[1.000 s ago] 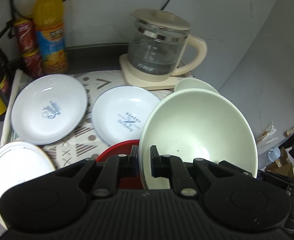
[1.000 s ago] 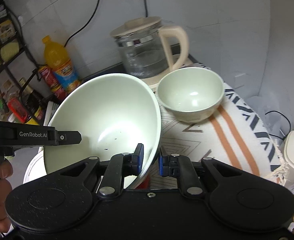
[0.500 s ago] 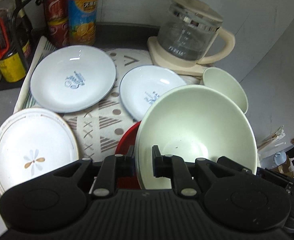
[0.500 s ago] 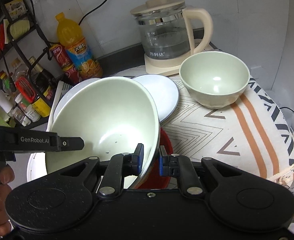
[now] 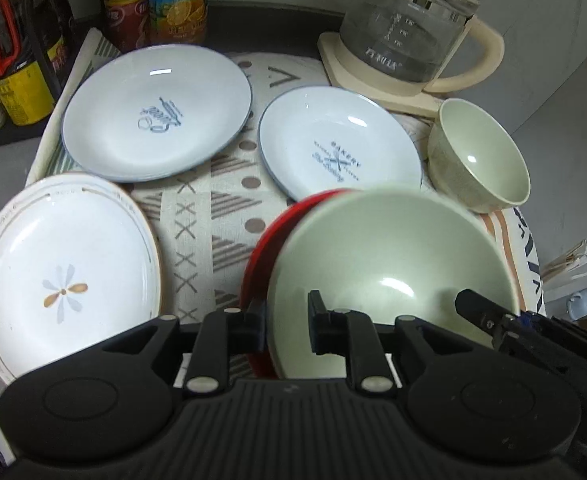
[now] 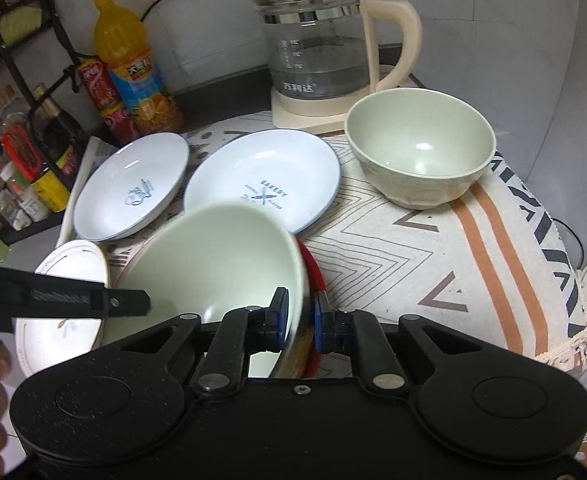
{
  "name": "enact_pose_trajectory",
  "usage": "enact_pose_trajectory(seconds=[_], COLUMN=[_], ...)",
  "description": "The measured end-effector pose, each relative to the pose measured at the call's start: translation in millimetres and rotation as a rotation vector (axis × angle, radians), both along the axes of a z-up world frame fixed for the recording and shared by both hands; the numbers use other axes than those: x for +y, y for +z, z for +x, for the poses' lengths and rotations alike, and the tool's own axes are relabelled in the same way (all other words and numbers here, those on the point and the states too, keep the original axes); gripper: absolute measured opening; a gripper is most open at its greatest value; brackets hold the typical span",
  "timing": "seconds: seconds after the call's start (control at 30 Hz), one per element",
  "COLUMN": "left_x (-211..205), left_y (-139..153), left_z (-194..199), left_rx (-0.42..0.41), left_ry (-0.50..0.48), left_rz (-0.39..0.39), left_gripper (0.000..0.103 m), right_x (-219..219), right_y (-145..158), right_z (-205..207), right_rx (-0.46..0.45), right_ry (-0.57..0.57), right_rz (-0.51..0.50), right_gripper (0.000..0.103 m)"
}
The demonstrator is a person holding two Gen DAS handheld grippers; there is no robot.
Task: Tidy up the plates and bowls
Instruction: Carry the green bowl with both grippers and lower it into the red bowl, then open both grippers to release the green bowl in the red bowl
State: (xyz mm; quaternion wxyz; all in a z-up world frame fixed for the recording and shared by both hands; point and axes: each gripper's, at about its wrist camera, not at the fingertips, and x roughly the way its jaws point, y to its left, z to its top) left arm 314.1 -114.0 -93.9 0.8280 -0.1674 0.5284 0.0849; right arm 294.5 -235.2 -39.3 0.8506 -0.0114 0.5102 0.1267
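1. The large pale green bowl (image 5: pixel 393 264) is held tilted over the red plate (image 5: pixel 265 240), low over the patterned cloth (image 6: pixel 413 260) on the table; whether base and plate touch cannot be told.
2. The left tool (image 5: pixel 285 326) straddles the bowl's near rim; its jaws have just been opening, and a gap shows at the inner finger, so the rim is no longer pinched there.
3. The right tool (image 6: pixel 299 322) is clamped on the opposite rim, blue pads pressed to both faces.
4. Judgement: the bowl is being set onto the red plate. The right grip is best kept until the base sits flat and centred, then released.
5. The rim is best lowered level; a tilted drop may slide the bowl off toward the white flower-print plate (image 5: pixel 65 272).
6. The small pale green bowl (image 6: pixel 421 152) stands apart near the glass kettle (image 6: pixel 317 56); the two blue-rimmed white plates (image 5: pixel 157 112) lie behind, untouched.
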Motion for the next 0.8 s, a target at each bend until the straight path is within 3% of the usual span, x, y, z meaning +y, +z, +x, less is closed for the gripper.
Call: enact_pose_trajectory(seconds=[0.1, 0.23, 0.37, 0.5, 0.67, 0.8], left_x=[3.6, 4.6, 7.3, 9.0, 2.5, -4.6], left_y=[3.1, 11.1, 18.3, 22.3, 26.4, 26.6], left_z=[1.8, 4.6, 9.0, 17.9, 33.6, 50.9], left_rx=[-0.014, -0.028, -0.052, -0.072, -0.101, -0.110], left_ry=[-0.003, 0.003, 0.003, 0.005, -0.020, -0.043], left_rz=[-0.016, 0.023, 0.041, 0.039, 0.032, 0.017], left_gripper=[0.023, 0.031, 0.047, 0.053, 0.060, 0.065], right_x=[3.3, 5.0, -0.2, -10.2, -32.1, -50.1], right_y=[-1.0, 1.1, 11.7, 19.8, 23.3, 22.2], right_z=[4.0, 9.1, 10.7, 14.4, 23.8, 30.9], right_rx=[-0.008, 0.003, -0.021, -0.039, -0.062, -0.069], right_ry=[0.016, 0.009, 0.005, -0.028, -0.105, -0.167], right_rz=[-0.001, 0.020, 0.064, 0.095, 0.119, 0.124], right_gripper=[0.013, 0.014, 0.025, 0.029, 0.049, 0.049])
